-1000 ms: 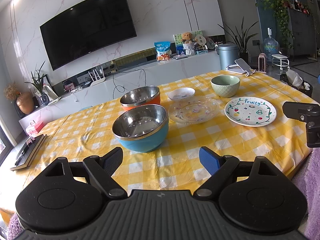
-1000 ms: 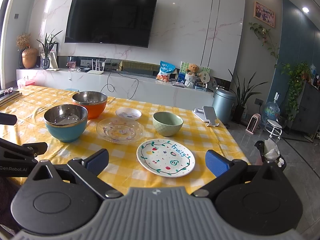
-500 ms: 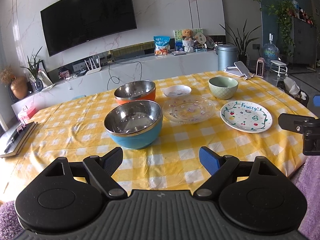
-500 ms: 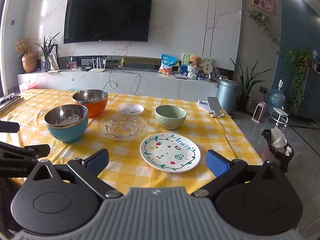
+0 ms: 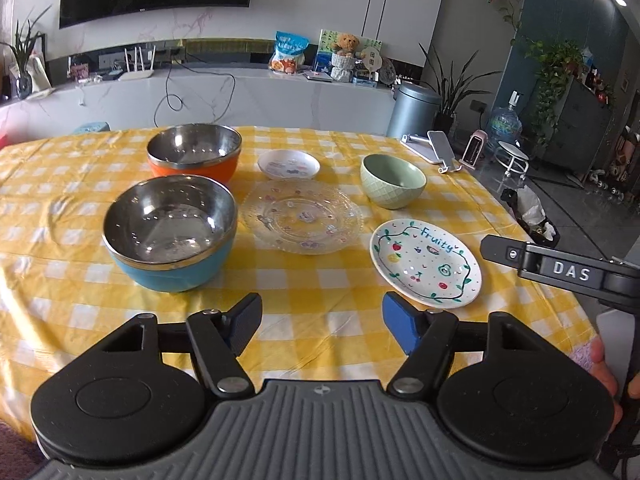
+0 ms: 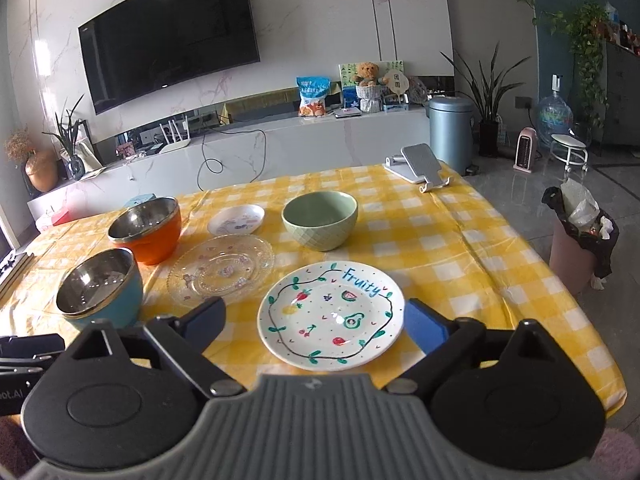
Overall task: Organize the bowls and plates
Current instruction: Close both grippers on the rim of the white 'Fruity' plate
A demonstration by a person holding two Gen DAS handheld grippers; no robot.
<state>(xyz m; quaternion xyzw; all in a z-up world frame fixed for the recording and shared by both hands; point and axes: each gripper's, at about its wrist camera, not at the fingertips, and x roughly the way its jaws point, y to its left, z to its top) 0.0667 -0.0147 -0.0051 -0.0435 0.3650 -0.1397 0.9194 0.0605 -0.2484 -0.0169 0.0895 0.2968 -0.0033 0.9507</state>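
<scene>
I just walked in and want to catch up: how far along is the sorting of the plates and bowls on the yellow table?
Done: nothing yet. The blue bowl, orange bowl, green bowl, glass plate, small plate and Fruity plate all sit separately, unstacked.
In hand: nothing; the left gripper and right gripper are open, jaws just narrowing, the right around the Fruity plate's near edge.
Left: all grouping.
</scene>
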